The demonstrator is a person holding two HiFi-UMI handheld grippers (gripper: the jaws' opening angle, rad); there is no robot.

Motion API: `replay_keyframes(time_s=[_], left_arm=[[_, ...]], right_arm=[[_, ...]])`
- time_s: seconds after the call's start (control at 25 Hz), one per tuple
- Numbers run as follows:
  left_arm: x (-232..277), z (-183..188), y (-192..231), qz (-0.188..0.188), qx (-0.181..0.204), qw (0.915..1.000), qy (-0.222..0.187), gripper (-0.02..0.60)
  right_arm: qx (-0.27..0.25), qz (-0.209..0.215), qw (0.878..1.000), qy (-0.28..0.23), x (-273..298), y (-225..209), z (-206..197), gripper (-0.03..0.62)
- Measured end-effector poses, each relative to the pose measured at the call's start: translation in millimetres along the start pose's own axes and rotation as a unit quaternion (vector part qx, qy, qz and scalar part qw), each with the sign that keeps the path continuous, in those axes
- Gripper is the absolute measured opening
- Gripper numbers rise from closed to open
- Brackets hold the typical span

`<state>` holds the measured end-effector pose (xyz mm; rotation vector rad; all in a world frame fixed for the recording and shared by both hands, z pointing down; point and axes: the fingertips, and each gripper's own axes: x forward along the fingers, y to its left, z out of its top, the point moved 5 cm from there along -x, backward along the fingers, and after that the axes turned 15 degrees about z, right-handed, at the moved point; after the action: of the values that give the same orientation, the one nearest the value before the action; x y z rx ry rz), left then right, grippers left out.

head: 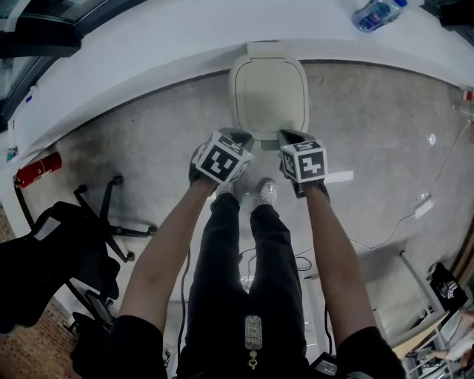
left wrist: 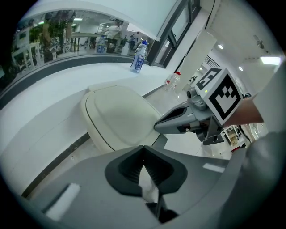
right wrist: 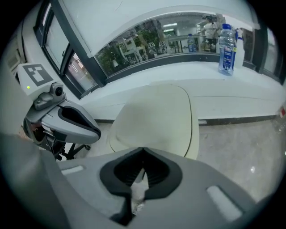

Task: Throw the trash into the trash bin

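Note:
The trash bin [head: 268, 92] stands against the curved white ledge with its cream lid [left wrist: 117, 117] [right wrist: 156, 117] down. Both grippers hover side by side just in front of it, pointing down at the lid. My left gripper [head: 235, 136] [left wrist: 143, 148] is shut on a scrap of white paper [left wrist: 149, 188] that sits behind the closed tips. My right gripper [head: 290, 136] [right wrist: 143, 151] is likewise shut on a crumpled white tissue [right wrist: 138, 190]. Each gripper view also shows the other gripper beside it, the right gripper [left wrist: 178, 120] and the left gripper [right wrist: 73, 118].
A water bottle [head: 376, 13] [left wrist: 139, 56] [right wrist: 226, 42] stands on the ledge behind the bin. An office chair base [head: 111, 215] and a red fire extinguisher [head: 37, 169] are at the left. Cables [head: 415, 211] lie on the floor at the right. The person's shoes [head: 265, 191] are below the grippers.

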<state>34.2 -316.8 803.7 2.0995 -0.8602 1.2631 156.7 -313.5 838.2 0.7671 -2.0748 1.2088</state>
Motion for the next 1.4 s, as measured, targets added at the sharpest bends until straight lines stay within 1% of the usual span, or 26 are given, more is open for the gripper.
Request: replay_keyframes(time_s=[0.12,0.28,0.44,0.56,0.72,0.84,0.92,1.08,1.28,1.4], left_arm=[[0.9,-1.1,-1.9,0.002,-0.007,1.0000,-0.001,0.008],[-3.1,5.0,-5.8,0.007,-0.018,0.9998,-0.011,0.008],[-18.8,17.7,-9.9,0.020,-0.026,0.9988,-0.036,0.008],[-37.4,24.5,-16.8,0.028,-0.037,0.9969,-0.064,0.008],[-84.7,38.7,-33.5,0.034,-0.060,0.9928,-0.098,0.008],[-121.7,47.5,-46.3,0.046,-0.073,0.9884,-0.125,0.008],[-145.5,51.7,-56.9,0.050,-0.069,0.9861,-0.142,0.008],[-192.9,55.0,-70.3,0.064,-0.039,0.9824,-0.171,0.008],[-254.3,56.5,-78.4,0.068,-0.066,0.9729,-0.211,0.008],[-290.3,54.3,-88.6,0.061,-0.064,0.9673,-0.237,0.008]], right_arm=[[-0.011,0.006,1.000,0.000,1.4,0.5,-0.5,0.002],[-0.002,0.016,1.000,0.000,-1.7,-0.1,0.2,0.002],[-0.008,0.029,0.999,-0.027,-18.3,9.8,8.6,0.003],[-0.021,0.042,0.997,-0.059,-44.6,25.7,22.5,0.002],[-0.033,0.053,0.992,-0.109,-91.6,54.9,37.5,0.002],[-0.044,0.058,0.989,-0.130,-125.1,75.7,39.5,0.002],[-0.051,0.063,0.987,-0.139,-144.3,87.9,39.4,0.002],[-0.079,0.072,0.982,-0.159,-178.5,121.5,49.6,0.002],[-0.102,0.067,0.974,-0.192,-217.0,174.0,61.1,0.003],[-0.113,0.063,0.969,-0.210,-235.6,210.0,57.3,0.002]])
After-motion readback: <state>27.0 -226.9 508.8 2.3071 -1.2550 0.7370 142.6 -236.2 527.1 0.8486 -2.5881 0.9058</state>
